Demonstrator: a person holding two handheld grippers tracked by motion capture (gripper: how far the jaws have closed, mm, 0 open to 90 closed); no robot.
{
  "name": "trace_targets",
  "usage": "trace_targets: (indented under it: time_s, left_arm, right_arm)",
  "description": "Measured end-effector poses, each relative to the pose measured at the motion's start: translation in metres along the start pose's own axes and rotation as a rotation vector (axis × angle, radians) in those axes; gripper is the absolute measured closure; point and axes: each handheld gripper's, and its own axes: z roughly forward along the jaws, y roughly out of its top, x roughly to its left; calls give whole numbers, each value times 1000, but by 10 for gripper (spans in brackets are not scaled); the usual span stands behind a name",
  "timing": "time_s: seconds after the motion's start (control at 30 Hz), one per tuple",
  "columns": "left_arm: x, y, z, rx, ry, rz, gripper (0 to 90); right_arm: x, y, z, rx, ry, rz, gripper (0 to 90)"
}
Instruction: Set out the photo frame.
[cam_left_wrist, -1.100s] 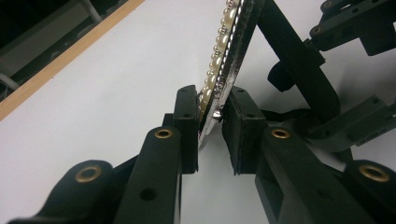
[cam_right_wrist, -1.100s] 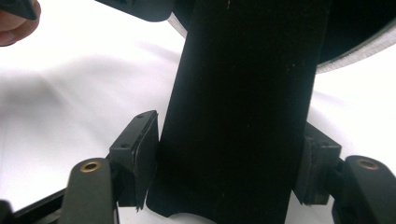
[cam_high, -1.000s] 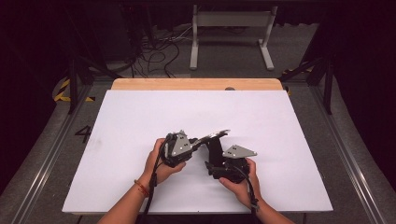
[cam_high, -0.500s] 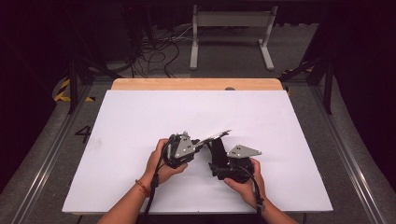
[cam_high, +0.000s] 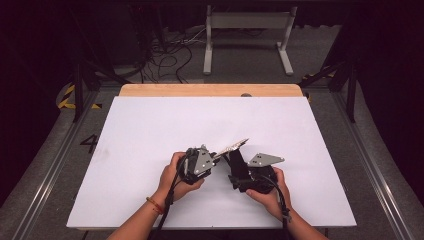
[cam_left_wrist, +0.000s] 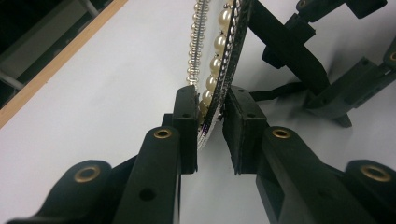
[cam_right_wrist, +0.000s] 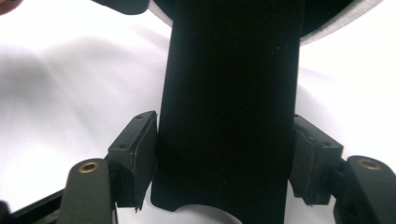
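Little is changing since a second ago: both hands are staying low at the near middle of the white table (cam_high: 150, 125), with the left gripper (cam_high: 216, 159) shifting only slightly toward the right one while the beaded piece keeps bridging the gap between them. In the high view, a person's left hand (cam_high: 172, 176) is wrapping around the left gripper, and the right hand (cam_high: 267, 192) is cradling the right gripper (cam_high: 237, 167) just beside it, the two tools nearly meeting. The left gripper view is showing its two black jaws standing narrow and pinching the end of a pearl headband (cam_left_wrist: 215, 60), a curved strip edged with pearls and small silver beads that is rising away from the pads above the tabletop (cam_left_wrist: 93, 116). The right gripper view is showing its jaws set wider, pressing on both sides of a broad black band (cam_right_wrist: 231, 107) that is standing upright between the pads. In the high view the pearl headband (cam_high: 232, 146) is stretching as a pale sliver from the left gripper's tip up and over toward the black band (cam_high: 239, 161) held by the right gripper. A wooden strip (cam_high: 210, 90) is edging the table's far side.
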Motion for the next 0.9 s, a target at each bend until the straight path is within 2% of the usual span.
trace_targets:
  time_s: [0.17, 0.3, 0.47, 0.5, 0.53, 0.6, 0.7, 0.8, 0.9]
  left_arm:
    - [-5, 3, -1, 3, -1, -1, 756]
    - [-8, 5, -1, 8, 16, 6, 758]
    - [-7, 4, 1, -24, 26, -10, 755]
    - [-6, 2, 2, -33, 17, -16, 750]
    - [-5, 1, 2, -44, 2, -4, 729]
    - [-4, -3, 3, -36, 13, -9, 695]
    - [0, -8, 5, -52, -18, -12, 641]
    - [2, -13, 7, -52, -48, -10, 643]
    - [2, -14, 9, -43, -51, 6, 683]
  right_arm:
    - [-4, 0, -2, 9, 1, -10, 330]
    - [-5, 0, -3, 12, -1, -13, 327]
    - [-4, 1, -5, 9, -24, -15, 317]
    - [-3, 1, -5, 12, -30, -17, 315]
    - [-3, 1, -6, 10, -35, -19, 304]
    - [-1, 2, -8, 1, -51, -27, 283]
    - [0, 3, -11, -24, -55, -23, 283]
    - [-1, 5, -16, -45, -66, -14, 282]
    - [-1, 6, -23, -68, -72, -17, 313]
